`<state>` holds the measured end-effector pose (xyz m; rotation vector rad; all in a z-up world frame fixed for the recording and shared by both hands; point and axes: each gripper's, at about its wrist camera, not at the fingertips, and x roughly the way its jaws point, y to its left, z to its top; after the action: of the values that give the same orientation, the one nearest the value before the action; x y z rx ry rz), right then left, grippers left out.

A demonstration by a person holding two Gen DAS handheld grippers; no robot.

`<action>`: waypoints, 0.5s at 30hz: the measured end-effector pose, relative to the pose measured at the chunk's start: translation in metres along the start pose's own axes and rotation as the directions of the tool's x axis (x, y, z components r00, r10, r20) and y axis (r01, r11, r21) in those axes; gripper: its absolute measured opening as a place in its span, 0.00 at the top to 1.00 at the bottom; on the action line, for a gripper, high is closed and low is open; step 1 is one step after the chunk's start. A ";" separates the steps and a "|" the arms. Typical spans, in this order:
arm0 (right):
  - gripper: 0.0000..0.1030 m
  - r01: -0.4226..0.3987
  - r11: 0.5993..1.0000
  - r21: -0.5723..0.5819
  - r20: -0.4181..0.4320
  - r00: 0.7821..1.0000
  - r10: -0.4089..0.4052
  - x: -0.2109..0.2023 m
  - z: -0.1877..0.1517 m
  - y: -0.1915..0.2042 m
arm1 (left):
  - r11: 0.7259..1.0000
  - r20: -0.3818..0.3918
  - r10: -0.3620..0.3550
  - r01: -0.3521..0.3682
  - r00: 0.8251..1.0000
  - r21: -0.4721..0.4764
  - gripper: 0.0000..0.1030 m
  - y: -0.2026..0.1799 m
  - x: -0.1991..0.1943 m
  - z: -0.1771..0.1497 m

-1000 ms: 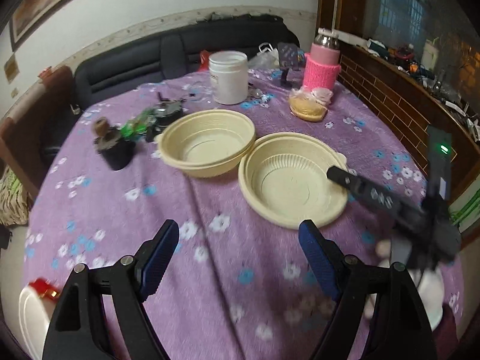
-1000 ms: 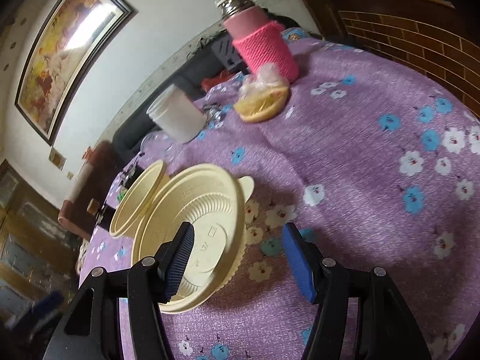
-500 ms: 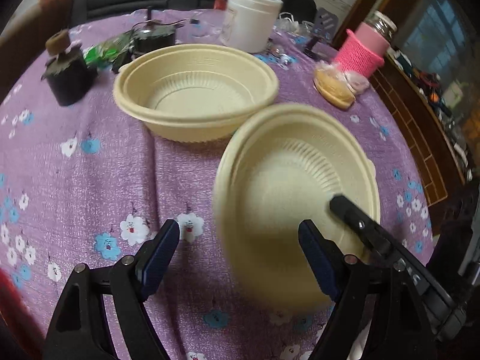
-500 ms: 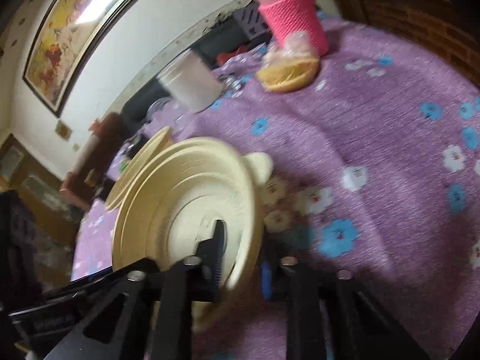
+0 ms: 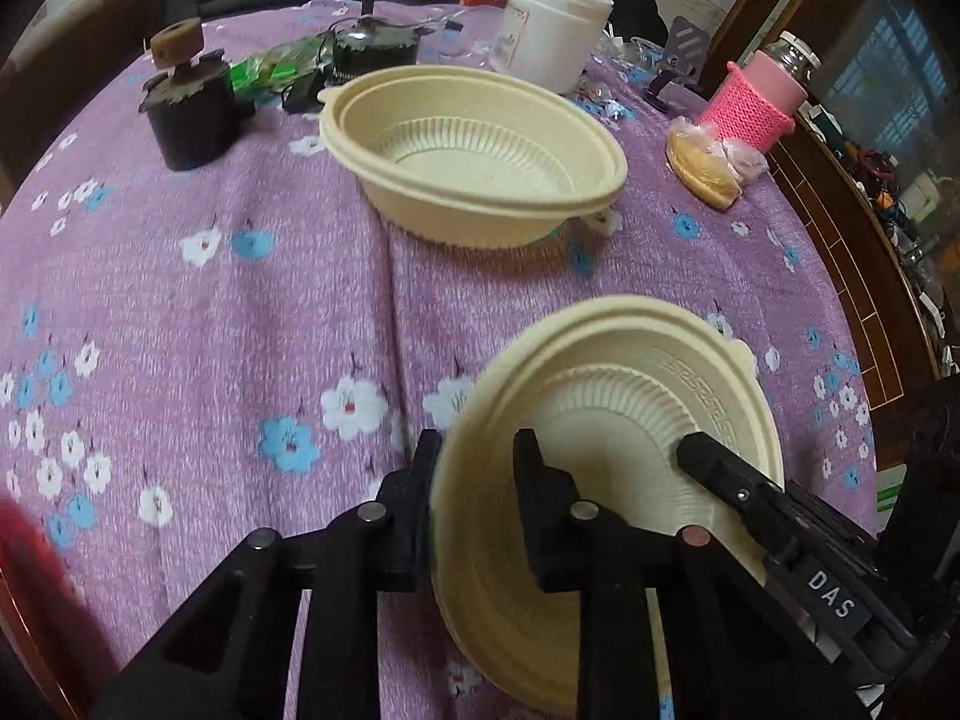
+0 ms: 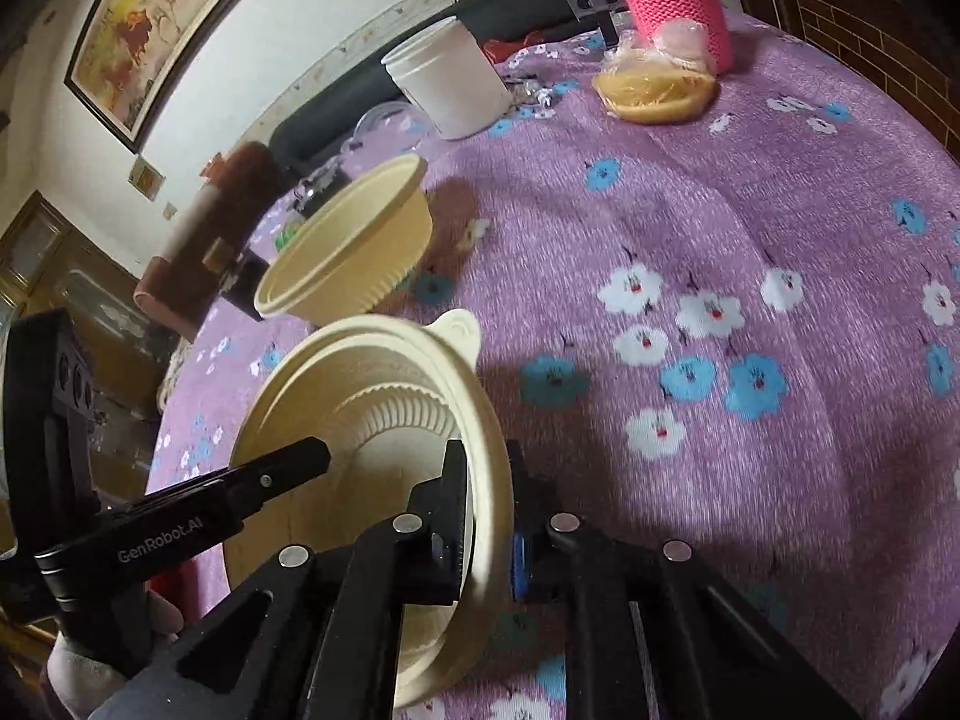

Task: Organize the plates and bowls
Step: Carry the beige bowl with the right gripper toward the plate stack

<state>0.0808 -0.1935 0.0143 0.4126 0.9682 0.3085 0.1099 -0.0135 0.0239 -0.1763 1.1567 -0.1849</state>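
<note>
My left gripper [image 5: 474, 474] was closing on one rim of the near bowl [image 5: 618, 420], tilted above the tabletop [image 5: 240, 312]. My right gripper [image 6: 486, 480] was clenched on the opposite rim; the other bowl [image 5: 474, 156] stood behind.

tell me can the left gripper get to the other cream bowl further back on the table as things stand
Probably not yet: the left gripper is closing on the near bowl, as the right gripper grips it; the cloth toward the far bowl looks bare.

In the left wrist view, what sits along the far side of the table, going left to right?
Dark pot → green packet → white jar → pink-sleeved bottle.
</note>
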 end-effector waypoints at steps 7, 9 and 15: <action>0.87 0.027 0.999 -0.029 0.011 1.000 -0.026 0.004 -0.006 0.011 | 0.994 0.070 0.087 -0.092 0.994 0.064 0.79 -0.002 -0.021 -0.020; 0.88 -0.026 0.999 -0.026 0.038 0.999 0.027 -0.002 -0.006 0.013 | 0.994 0.089 0.093 -0.098 0.992 0.048 0.80 0.003 -0.034 -0.024; 0.87 -0.141 0.981 -0.133 0.107 0.982 0.155 -0.012 -0.020 0.045 | 0.991 0.169 0.135 -0.136 0.976 -0.008 0.80 0.021 -0.081 -0.048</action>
<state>0.0544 -0.1549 0.0341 0.3848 0.8004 0.4729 0.0352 0.0237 0.0727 -0.1069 0.9950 -0.0505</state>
